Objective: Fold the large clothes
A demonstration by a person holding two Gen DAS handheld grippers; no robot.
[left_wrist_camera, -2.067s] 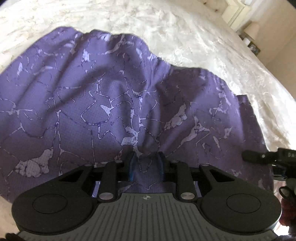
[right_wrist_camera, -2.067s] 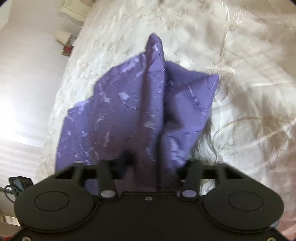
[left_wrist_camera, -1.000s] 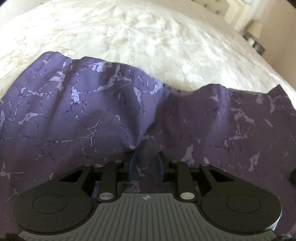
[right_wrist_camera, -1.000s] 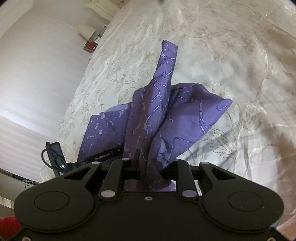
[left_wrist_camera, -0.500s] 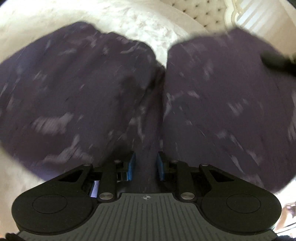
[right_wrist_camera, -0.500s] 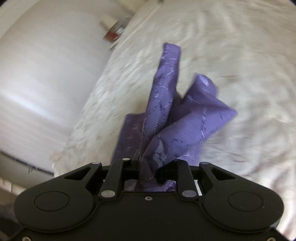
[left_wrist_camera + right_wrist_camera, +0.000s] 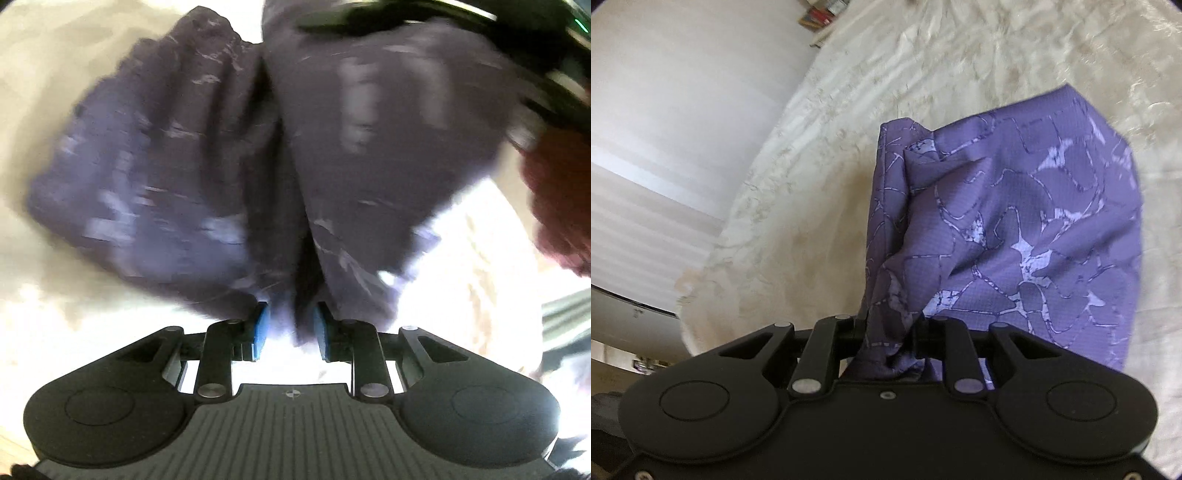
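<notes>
Two hand-held grippers: we held one in each hand, both above a bed [image 7: 923, 74] covered in a cream patterned bedspread.
Garment: we had a large purple garment [image 7: 1015, 229] with a pale cracked-line pattern lifted off the bed, bunched and hanging between the two tools.
Left hand-held gripper [image 7: 290, 328]: its blue pads [image 7: 261, 326] stood a little apart with a gathered fold of the purple cloth [image 7: 229, 155] running down between them; we saw the fold against the right-hand pad, and we read the jaws as clamped on it.
Left view: the cloth there was smeared by blur, billowing into two dark lobes above the fingers.
Right hand-held gripper [image 7: 890, 332]: its jaws were clamped on a thick wad of the same garment, which filled the gap and spread up and to the right.
Other things: we saw a dark red sleeve [image 7: 557, 192] at the right edge of the left view, and a pale wall [image 7: 683, 110] beyond the bed in the right view.
</notes>
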